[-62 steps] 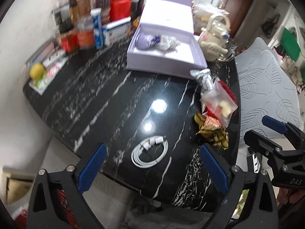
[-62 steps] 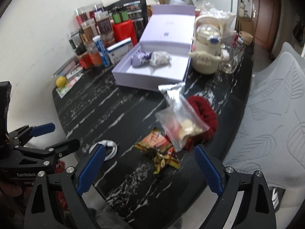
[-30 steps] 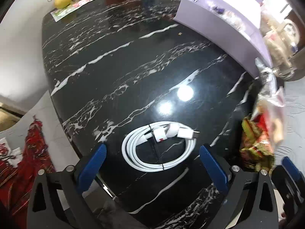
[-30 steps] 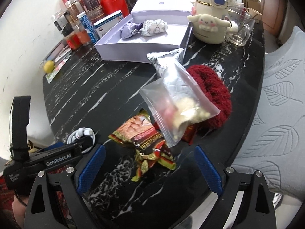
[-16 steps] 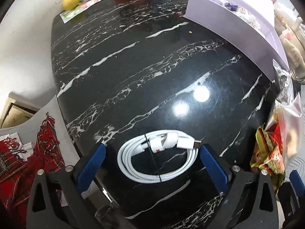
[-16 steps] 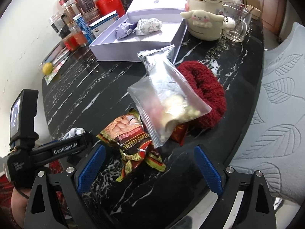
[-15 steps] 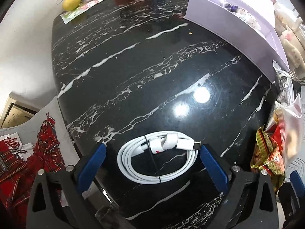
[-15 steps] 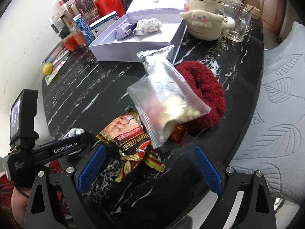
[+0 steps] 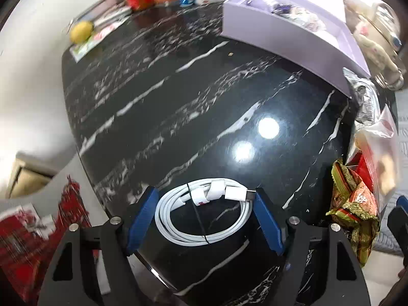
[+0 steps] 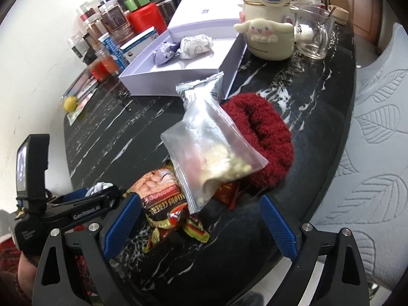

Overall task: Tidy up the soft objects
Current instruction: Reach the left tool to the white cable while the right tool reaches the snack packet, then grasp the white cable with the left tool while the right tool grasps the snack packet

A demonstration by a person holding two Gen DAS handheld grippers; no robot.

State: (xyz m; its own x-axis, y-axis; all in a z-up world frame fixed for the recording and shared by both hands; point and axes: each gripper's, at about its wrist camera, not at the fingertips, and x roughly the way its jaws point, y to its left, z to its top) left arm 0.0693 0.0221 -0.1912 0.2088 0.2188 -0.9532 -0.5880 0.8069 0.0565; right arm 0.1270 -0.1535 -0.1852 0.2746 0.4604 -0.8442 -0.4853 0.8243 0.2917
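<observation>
White coiled cable [image 9: 204,211] on black white-veined table [image 9: 178,117], lilac box [image 10: 178,76], dark red fuzzy sock [image 10: 260,137]

Left tool [image 9: 205,218]: black angular frame carrying blue textured pads [image 9: 142,216], silver screws showing near the finger bases. Right tool [image 10: 201,225]: same black frame, blue dimpled pads [image 10: 278,227], silver screws. In right wrist view, left tool's body is showing white lettering and carrying a small upright screen.
</observation>
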